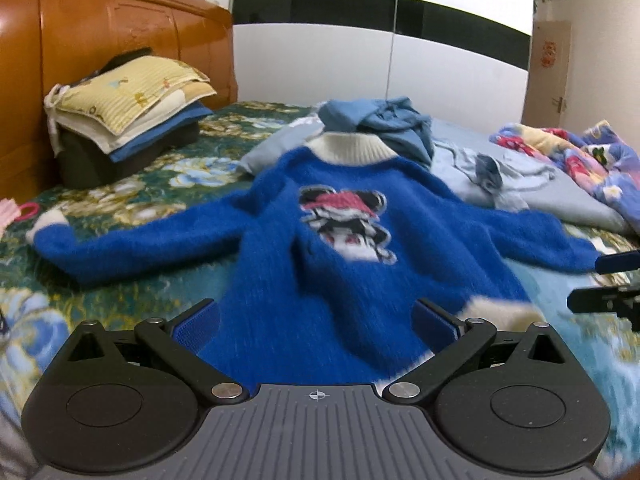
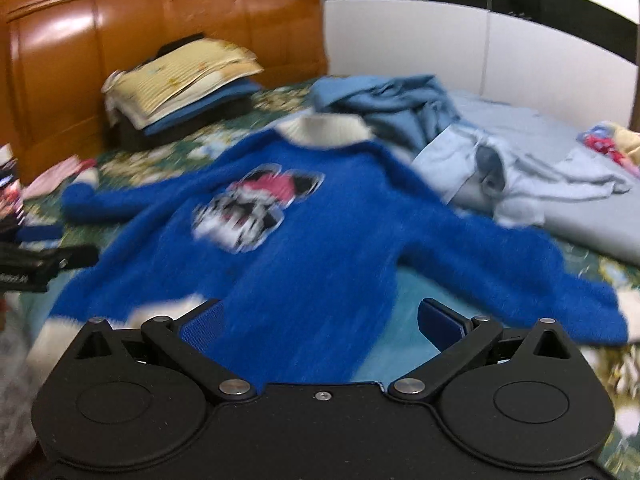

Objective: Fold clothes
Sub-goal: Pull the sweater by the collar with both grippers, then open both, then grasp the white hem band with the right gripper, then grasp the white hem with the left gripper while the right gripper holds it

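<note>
Blue sweater [image 1: 340,240] lies face up on the bed [image 1: 120,200], spread flat w/ both sleeves out to the sides, white collar [image 1: 348,146] pointing toward the headboard [image 1: 100,40], white hem at the near edge of the bed. Cartoon patch [image 1: 346,222] on the chest, red and black, too blurred to read more. One white cuff [image 1: 48,222] sits toward the bed's left side.

Left tool [image 1: 316,322] hangs over the hem end of the sweater, fingers spread wide, nothing between them; blue pads [image 1: 198,324] visible on the inner faces. Right tool [image 2: 320,322] is just beside it, also over the lower part of the sweater, fingers spread wide too, nothing held. Can't tell if either tool touches the fabric.

Just past the collar, a crumpled heap of grey-blue clothes [image 1: 380,124], touching or overlapping the sweater's neck area. Beside that, toward the bed's right side, a pale blue garment [image 2: 520,176] lies loosely spread. Further right, near the far right corner, a bright floral quilt [image 1: 568,152] is bunched up.

At the head of the bed, left side, against the headboard: a stack of folded items [image 1: 128,120], yellow striped piece on top, white and blue layers under, dark base. Bedspread itself is dark green w/ pale flowers. White wardrobe w/ black band [image 1: 380,20] stands behind the bed.
</note>
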A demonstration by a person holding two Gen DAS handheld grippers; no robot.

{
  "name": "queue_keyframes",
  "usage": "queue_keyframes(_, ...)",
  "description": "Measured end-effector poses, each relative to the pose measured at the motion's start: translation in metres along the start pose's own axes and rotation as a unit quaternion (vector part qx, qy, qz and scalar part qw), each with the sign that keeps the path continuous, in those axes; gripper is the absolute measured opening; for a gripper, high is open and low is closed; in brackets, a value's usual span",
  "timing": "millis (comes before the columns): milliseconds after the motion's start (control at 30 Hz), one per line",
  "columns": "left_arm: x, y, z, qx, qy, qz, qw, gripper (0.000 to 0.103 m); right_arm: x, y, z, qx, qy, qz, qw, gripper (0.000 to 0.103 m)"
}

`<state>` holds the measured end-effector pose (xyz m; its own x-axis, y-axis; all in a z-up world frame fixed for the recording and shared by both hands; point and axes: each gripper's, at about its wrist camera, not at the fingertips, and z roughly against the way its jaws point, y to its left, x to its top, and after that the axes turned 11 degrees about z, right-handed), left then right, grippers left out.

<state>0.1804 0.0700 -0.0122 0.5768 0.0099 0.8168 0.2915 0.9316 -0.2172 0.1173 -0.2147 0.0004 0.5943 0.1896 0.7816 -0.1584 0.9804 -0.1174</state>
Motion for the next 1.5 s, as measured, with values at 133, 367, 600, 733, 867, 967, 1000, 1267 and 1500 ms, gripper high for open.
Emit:
queue_keyframes(133, -0.020, 0.000, 0.005, -0.007, 0.015, 0.005, 0.9999, 0.103, -0.023, 0.018, 0.015, 0.027, 0.009, 0.015, 0.999, 0.101)
queue_keyframes(367, -0.040, -0.002, 0.008, -0.012, 0.041, -0.011, 0.9990, 0.103, -0.046, 0.054, 0.024, 0.075, 0.036, 0.079, 0.993, 0.097)
queue_keyframes(600, -0.049, 0.001, 0.008, -0.009, 0.051, -0.003, 0.9986, 0.103, -0.056, 0.082, 0.028, 0.099, 0.046, 0.135, 0.985, 0.086)
queue_keyframes(733, -0.050, 0.004, 0.011, -0.010, 0.051, 0.004, 0.9987, 0.103, -0.061, 0.087, 0.023, 0.095, 0.065, 0.148, 0.982, 0.064)
queue_keyframes(867, -0.052, 0.005, 0.016, -0.009, 0.049, 0.001, 0.9988, 0.103, -0.066, 0.087, 0.019, 0.101, 0.085, 0.140, 0.981, 0.060)
queue_keyframes(967, -0.054, 0.006, 0.020, -0.011, 0.049, -0.008, 0.9987, 0.103, -0.069, 0.092, 0.020, 0.083, 0.088, 0.159, 0.980, 0.058)
queue_keyframes(1000, -0.056, 0.006, 0.022, -0.010, 0.048, -0.010, 0.9987, 0.103, -0.070, 0.095, 0.020, 0.076, 0.087, 0.168, 0.979, 0.056)
queue_keyframes(1267, -0.070, 0.019, 0.040, -0.003, 0.046, -0.044, 0.9980, 0.103, -0.070, 0.088, 0.023, 0.007, 0.065, 0.167, 0.984, 0.012)
queue_keyframes(1500, -0.085, 0.016, 0.041, 0.010, 0.038, -0.103, 0.9939, 0.097, -0.073, 0.064, 0.029, -0.037, 0.046, 0.116, 0.992, 0.003)
